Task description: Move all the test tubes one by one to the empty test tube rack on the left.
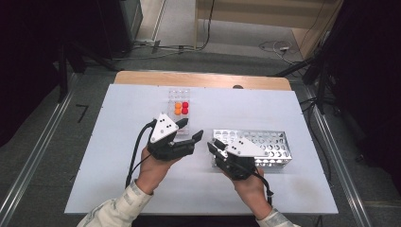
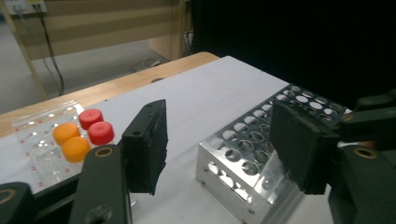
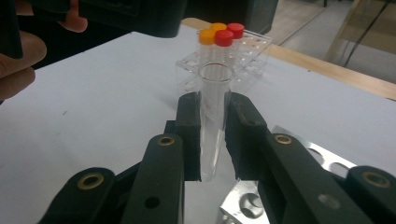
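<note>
**Clear tube clamped in the right tool, above the metal rack**

A clear, uncapped tube [image 3: 214, 116], round-mouthed and smooth-walled, stands upright between the two flat black pads of the right tool [image 3: 214, 140], which are pressed against its sides. It is held above the white tabletop [image 1: 118, 142], over the near corner of a shiny metal rack [image 1: 274, 146], a box of bent sheet punched with rows of round holes. The left tool [image 1: 191, 135] has its jaws apart with nothing between them. Farther back stands a transparent plastic rack [image 1: 178, 94] holding four capped tubes: two with orange caps [image 2: 70, 140], two with red caps [image 2: 95, 126]. The tabletop's far edge shows bare wood.
</note>
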Demonstrator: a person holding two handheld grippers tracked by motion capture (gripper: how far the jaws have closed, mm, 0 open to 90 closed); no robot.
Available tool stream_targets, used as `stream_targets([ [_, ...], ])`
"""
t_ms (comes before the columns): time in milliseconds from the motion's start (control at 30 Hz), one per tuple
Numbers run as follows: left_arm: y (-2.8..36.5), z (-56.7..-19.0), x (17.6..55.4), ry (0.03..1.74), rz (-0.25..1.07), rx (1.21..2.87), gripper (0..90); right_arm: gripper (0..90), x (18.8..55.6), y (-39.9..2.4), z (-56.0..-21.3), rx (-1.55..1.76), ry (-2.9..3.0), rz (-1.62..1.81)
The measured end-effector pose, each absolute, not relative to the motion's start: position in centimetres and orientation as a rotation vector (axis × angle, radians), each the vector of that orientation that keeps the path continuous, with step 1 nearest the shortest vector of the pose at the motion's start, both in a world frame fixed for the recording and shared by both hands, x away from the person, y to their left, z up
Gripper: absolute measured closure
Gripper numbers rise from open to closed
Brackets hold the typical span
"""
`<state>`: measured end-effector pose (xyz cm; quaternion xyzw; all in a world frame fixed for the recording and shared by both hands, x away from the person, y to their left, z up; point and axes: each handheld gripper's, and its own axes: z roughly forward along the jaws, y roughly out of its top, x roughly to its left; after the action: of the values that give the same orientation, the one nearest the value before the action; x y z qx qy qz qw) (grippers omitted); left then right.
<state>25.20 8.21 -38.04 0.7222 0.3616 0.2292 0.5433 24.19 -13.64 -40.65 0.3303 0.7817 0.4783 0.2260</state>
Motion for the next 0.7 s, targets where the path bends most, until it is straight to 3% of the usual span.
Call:
stream_targets([
  [333,7.2,-38.6,24.5,0.775,0.465,1.826,61.5,73.6,24.5,-11.6,-42.0,0.893,2.206,1.314],
  [700,6.6,-39.6,24.8,0.800,0.421,1.849,71.1,73.6,24.2,-11.5,-41.9,0.872,2.199,1.310],
])
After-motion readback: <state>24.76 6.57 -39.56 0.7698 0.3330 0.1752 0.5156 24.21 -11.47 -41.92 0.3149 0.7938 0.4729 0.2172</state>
